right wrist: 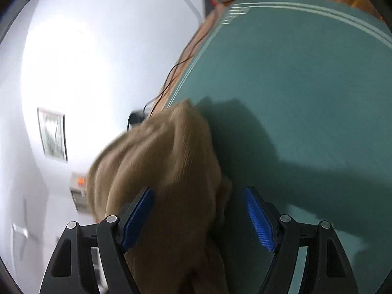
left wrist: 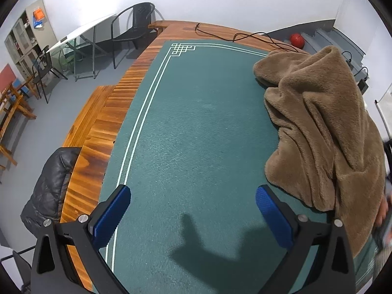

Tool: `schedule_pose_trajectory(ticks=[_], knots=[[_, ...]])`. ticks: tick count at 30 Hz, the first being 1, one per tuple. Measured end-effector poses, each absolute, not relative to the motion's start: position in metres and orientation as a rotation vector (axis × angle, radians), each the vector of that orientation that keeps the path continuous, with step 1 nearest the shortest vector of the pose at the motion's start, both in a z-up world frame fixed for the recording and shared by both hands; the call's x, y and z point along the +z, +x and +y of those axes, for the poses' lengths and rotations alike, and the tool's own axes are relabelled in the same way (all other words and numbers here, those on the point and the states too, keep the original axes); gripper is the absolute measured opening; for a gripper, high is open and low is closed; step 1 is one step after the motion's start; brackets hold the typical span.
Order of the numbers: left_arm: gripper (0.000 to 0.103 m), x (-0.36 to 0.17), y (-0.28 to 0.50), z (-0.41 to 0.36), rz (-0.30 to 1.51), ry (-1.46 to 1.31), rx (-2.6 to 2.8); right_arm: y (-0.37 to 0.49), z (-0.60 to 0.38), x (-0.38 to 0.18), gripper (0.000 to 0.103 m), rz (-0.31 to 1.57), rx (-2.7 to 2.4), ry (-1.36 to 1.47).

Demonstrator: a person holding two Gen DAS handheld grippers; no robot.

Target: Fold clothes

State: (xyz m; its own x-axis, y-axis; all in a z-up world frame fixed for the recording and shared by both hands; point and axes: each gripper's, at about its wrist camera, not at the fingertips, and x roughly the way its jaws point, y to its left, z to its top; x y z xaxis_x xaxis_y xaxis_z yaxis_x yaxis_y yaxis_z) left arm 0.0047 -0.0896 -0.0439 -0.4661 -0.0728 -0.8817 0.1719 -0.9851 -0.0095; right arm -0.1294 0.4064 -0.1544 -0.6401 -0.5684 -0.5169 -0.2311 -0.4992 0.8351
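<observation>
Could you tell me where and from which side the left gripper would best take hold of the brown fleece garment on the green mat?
Probably the near lower edge of the brown fleece garment, where it lies low on the green mat. The left gripper stands open over bare mat to the garment's left, so come in from that side, low, and pinch the thin edge. The rest is bunched into thick ridges, too bulky to pinch.

A green mat [left wrist: 196, 122] with white border lines covers a wooden table [left wrist: 103, 132]. A black jacket [left wrist: 49, 191] hangs off the table edge at eight o'clock. At eleven, a black chair [left wrist: 137, 27] stands beside a white folding table [left wrist: 80, 34]. A red ball [left wrist: 297, 40] (partly hidden) sits at one o'clock, near black cables [left wrist: 257, 36].
</observation>
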Motion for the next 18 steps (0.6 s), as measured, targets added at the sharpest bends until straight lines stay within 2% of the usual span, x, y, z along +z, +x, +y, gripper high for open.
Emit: schedule_pose_trajectory(ticks=[3, 6, 11, 16, 18], knots=[[0.102, -0.038, 0.01, -0.088, 0.134, 1.525, -2.604, -0.163, 0.403, -0.164, 0.078, -1.538, -2.146, 1.153], [0.102, -0.031, 0.017, -0.089, 0.138, 1.51, -2.645, -0.192, 0.386, -0.154, 0.078, -1.533, -2.065, 1.074], [0.102, -0.014, 0.024, -0.105, 0.167, 1.448, -2.698, -0.211, 0.326, -0.086, 0.079, -1.27, -1.91, 0.843], [0.102, 0.008, 0.037, -0.129, 0.142, 1.363, -2.754, -0.194, 0.225, -0.039, 0.078, -0.944, -1.581, 0.809], [0.102, 0.011, 0.047, -0.14, 0.105, 1.355, -2.761, -0.18, 0.19, -0.039, 0.079, -0.848, -1.466, 0.835]])
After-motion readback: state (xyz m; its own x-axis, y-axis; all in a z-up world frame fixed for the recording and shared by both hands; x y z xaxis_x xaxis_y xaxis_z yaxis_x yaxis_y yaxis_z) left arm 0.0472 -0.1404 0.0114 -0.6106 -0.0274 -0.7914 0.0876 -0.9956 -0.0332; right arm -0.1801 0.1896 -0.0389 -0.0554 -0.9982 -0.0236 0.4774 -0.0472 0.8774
